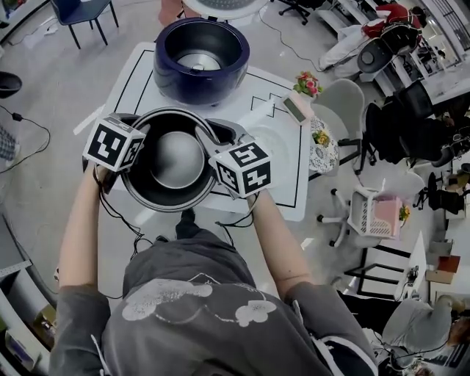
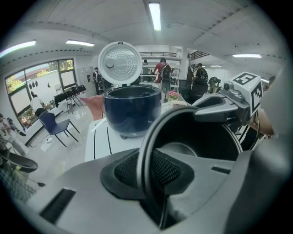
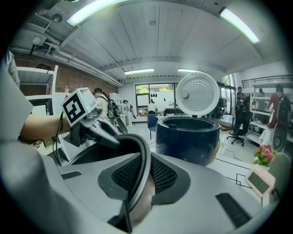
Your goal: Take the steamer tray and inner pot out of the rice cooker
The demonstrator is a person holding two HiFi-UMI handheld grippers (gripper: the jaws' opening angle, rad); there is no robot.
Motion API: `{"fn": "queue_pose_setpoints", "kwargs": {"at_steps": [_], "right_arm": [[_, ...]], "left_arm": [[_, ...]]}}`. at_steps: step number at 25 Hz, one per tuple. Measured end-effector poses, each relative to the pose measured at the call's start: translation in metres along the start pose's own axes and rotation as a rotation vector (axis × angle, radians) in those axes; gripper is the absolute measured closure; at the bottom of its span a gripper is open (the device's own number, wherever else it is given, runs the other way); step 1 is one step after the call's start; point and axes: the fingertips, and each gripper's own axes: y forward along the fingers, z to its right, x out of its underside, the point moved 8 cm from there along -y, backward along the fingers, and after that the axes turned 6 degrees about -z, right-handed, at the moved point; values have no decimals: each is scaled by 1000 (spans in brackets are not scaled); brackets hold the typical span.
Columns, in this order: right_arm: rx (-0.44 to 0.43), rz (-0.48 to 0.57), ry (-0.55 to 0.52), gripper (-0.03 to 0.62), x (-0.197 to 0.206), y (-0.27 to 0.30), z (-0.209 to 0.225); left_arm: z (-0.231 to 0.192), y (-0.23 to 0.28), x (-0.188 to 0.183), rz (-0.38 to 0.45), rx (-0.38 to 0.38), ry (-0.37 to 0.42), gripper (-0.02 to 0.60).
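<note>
Clamping opposite sides of the inner pot point(image 1: 176, 158) by its rim, the left gripper point(image 2: 146, 167) and right gripper point(image 3: 139, 171) hold it at the table's point(image 1: 290, 191) near edge, the open rice cooker point(image 1: 200, 62) behind.

A white bench point(image 1: 136, 84) marked with black lines carries pink flowers point(image 1: 307, 84) at its far right corner, with a small pink-framed device point(image 1: 296, 109) just beside them. A blue chair point(image 1: 81, 11) stands well apart, and a black cable point(image 1: 29, 139) trails across the floor point(image 1: 44, 81).

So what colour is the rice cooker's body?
The rice cooker is dark navy blue, clearest in the right gripper view.
</note>
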Motion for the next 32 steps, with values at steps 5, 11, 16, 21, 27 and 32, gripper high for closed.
{"fn": "queue_pose_setpoints", "kwargs": {"at_steps": [5, 11, 16, 21, 27, 32], "right_arm": [[4, -70, 59, 507, 26, 19, 18], [13, -96, 188, 510, 38, 32, 46], [25, -144, 178, 505, 42, 41, 58], [24, -171, 151, 497, 40, 50, 60], [7, -190, 164, 379, 41, 53, 62], [67, -186, 192, 317, 41, 41, 54]], "left_arm": [[0, 33, -3, -41, 31, 13, 502], [-4, 57, -21, -62, 26, 40, 502], [-8, 76, -27, -80, 22, 72, 497], [-17, 85, -25, -97, 51, 53, 494], [-19, 83, -30, -14, 145, 78, 295], [-29, 79, -33, 95, 207, 204, 204]]}}
